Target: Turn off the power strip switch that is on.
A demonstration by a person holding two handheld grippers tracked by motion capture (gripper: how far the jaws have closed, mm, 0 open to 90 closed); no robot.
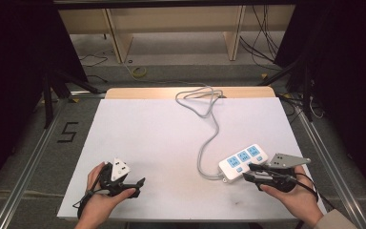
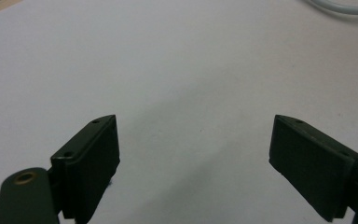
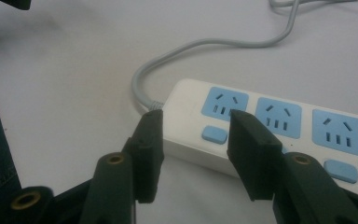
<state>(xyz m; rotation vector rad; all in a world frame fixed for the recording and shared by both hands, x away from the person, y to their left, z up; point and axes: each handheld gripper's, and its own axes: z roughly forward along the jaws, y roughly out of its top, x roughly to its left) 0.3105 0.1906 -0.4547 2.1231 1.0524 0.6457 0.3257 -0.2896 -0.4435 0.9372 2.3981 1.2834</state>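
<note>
1. My table (image 1: 171, 143) is covered with a smooth, matte white sheet, with a strip of pale wood showing along the far edge.
2. A white plastic power strip (image 1: 243, 162) lies flat near the right front of the sheet, a rounded oblong block with three light blue socket faces in a row, each with a small blue switch beside it.
3. Its grey rubbery cord (image 1: 209, 138) leaves the near-left end, curves across the middle of the sheet and loops at the far edge.
4. My right claw (image 3: 196, 140) sits at the cord end of the strip, its flat black pads partly apart. One pad is beside the end where the cord enters, the other over the top by the first switch; I cannot tell whether they press on the casing.
5. My left claw (image 2: 196, 154) is at the left front, well apart from the strip. Its two blocky black pads stand wide apart over bare white sheet, holding nothing.
</note>
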